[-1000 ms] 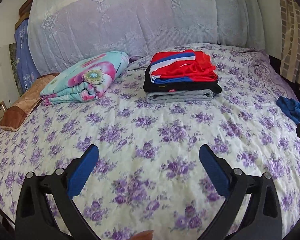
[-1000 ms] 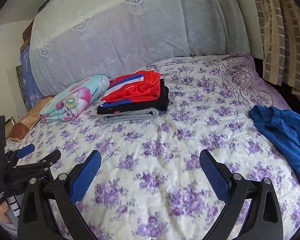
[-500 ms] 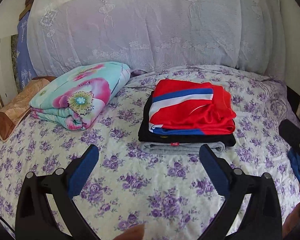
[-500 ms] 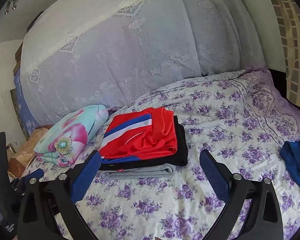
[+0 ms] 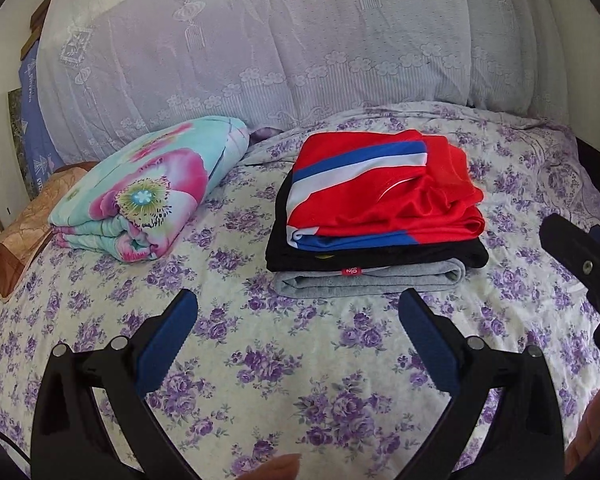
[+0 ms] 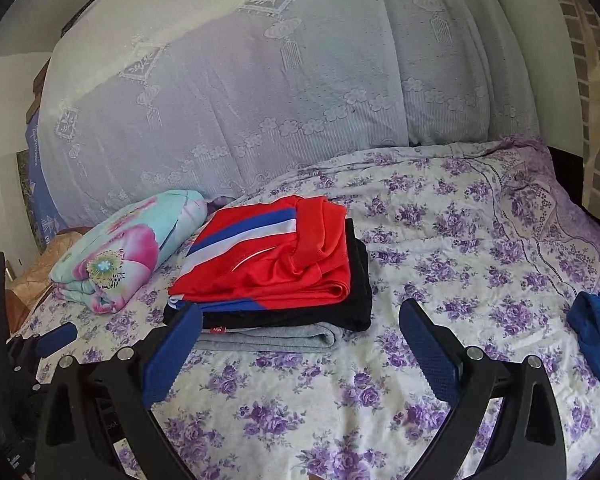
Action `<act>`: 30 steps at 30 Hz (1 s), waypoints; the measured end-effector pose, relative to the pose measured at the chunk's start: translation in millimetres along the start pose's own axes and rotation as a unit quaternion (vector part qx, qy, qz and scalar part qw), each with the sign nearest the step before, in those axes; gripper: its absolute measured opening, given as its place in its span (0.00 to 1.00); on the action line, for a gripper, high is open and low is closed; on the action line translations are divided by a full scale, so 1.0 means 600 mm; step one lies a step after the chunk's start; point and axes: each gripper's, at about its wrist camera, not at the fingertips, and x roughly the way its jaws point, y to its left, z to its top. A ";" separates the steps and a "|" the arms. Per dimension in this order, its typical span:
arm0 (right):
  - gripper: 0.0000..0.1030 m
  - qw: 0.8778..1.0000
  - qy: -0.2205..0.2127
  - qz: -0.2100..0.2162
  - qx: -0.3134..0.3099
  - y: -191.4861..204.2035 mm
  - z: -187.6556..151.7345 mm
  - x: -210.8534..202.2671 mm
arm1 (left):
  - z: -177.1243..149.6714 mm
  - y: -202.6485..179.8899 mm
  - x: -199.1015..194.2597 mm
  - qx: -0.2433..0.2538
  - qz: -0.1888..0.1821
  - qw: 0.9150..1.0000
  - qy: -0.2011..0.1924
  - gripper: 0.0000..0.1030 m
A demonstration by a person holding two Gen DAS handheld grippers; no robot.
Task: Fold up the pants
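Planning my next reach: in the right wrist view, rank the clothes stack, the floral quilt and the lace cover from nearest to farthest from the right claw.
1. Clothes stack, just ahead, left.
2. Floral quilt, farther left.
3. Lace cover, at the back.

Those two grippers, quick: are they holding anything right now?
Left gripper: open, holding nothing.
Right gripper: open, holding nothing.
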 end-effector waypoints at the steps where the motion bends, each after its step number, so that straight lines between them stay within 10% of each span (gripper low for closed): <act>1: 0.96 1.000 -0.003 -0.002 -0.002 0.002 0.000 -0.004 | -0.001 -0.003 -0.006 0.004 0.000 1.000 -0.005 0.95; 30: 0.96 1.000 -0.022 0.008 -0.018 0.019 -0.002 -0.037 | 0.004 0.004 -0.036 -0.014 -0.020 0.999 -0.024 0.95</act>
